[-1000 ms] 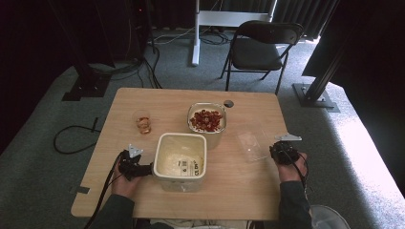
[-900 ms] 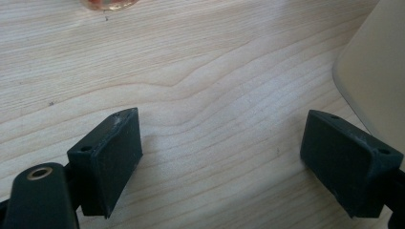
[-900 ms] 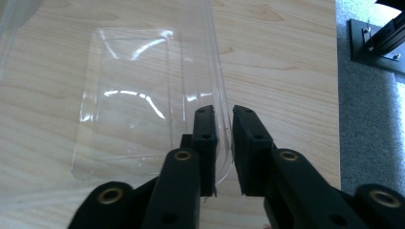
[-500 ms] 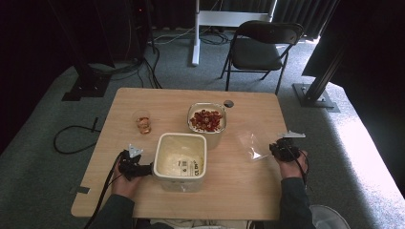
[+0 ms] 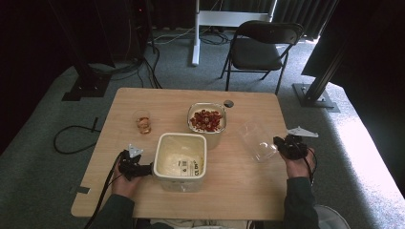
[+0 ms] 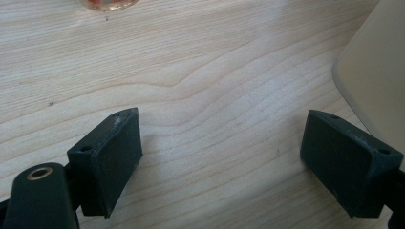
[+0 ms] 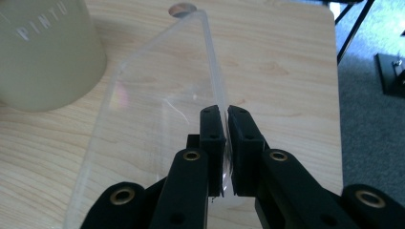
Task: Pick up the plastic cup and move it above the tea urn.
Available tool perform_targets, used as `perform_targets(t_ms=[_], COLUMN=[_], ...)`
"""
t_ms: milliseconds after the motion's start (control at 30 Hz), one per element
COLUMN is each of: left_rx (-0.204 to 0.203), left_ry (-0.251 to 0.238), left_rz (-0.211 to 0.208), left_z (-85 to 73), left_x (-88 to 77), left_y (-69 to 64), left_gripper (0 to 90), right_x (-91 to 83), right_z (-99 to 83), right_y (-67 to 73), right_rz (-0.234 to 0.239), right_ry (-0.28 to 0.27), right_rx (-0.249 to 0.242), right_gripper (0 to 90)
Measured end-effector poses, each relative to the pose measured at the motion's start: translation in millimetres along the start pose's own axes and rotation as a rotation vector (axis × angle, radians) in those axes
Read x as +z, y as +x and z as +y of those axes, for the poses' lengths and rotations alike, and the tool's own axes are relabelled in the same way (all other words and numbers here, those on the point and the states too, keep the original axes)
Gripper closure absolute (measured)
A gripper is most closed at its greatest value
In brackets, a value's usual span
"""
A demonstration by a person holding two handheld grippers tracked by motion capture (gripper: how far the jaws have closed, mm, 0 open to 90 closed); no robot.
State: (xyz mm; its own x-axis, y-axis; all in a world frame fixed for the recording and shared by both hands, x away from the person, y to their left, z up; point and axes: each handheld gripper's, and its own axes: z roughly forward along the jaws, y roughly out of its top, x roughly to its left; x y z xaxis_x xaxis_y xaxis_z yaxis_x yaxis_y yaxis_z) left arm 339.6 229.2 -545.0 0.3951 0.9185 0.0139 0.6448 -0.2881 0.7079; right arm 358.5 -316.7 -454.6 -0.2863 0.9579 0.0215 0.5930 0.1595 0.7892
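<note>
The table (image 5: 143, 98) is carrying a cream tub (image 5: 181, 160) at centre, with a bowl (image 5: 207, 121) at one o'clock from it and a cup (image 5: 142, 121) at eleven. The clear lid (image 5: 258, 143), at three o'clock from the tub, is tilting because the right gripper (image 7: 224, 119), jaws having just been closing, is pinching its edge, likely for lifting. The left gripper (image 6: 224, 157) is resting wide open at the tub's nine o'clock, probably to steady it.

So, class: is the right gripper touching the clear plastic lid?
Touching. The right gripper view shows the right gripper shut on the clear plastic lid, its edge pinched between both pads.
</note>
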Motion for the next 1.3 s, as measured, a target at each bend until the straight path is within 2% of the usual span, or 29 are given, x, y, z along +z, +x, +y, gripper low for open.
perform_targets(t_ms=[233,667,1067,1300], left_rx=[0.000,0.000,-0.001,-0.001], left_ry=[0.000,0.000,0.001,0.000], left_rz=[0.000,0.000,0.000,0.000], left_z=[0.0,0.0,0.1,0.2], left_x=[0.0,0.0,0.0,0.1], left_y=[0.0,0.0,0.0,-0.1], left_gripper=[14.6,14.6,14.6,14.7], right_x=[-10.1,-28.8,-45.0,-57.0], right_z=[7.5,20.8,31.9,38.4], right_y=[6.5,12.7,18.5,29.7], right_rz=[0.000,0.019,0.054,0.084], right_ry=[-0.032,-0.088,-0.115,-0.126], right_rx=[-0.039,-0.081,-0.113,-0.152], right_gripper=[86.0,86.4,86.5,86.6])
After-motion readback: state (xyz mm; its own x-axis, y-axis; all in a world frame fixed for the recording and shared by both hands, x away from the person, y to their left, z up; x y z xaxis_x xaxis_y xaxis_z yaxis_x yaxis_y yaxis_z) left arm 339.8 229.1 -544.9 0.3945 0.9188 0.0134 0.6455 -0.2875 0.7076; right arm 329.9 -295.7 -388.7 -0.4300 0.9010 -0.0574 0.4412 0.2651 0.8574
